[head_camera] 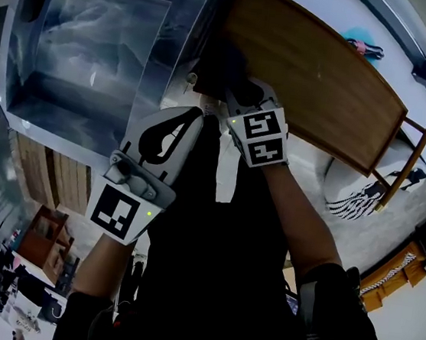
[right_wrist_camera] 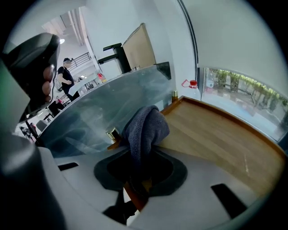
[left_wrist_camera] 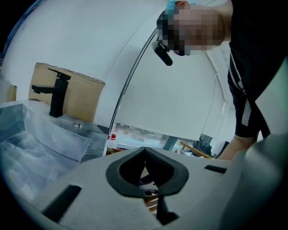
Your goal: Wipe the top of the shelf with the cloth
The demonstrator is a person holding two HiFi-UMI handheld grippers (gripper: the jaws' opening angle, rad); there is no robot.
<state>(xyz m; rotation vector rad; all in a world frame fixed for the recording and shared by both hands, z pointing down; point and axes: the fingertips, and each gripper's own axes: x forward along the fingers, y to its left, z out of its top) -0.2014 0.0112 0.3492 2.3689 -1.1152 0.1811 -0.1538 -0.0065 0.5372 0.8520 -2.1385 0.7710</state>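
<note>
Your right gripper [right_wrist_camera: 140, 155], jaws clamped on the dark blue-grey woven cloth [right_wrist_camera: 146, 126], is at the brown wooden shelf top's [right_wrist_camera: 216, 139] near left corner, its length running rightward; left gripper [left_wrist_camera: 145, 152], closed and empty, is farther off.

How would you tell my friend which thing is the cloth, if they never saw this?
Find the big brown wooden shelf top beside the shiny metal sink. At its corner nearest the sink, the right claw is shut on the cloth. It is dark grey-blue, soft and bunched up, while everything around it is hard wood or metal.
</note>
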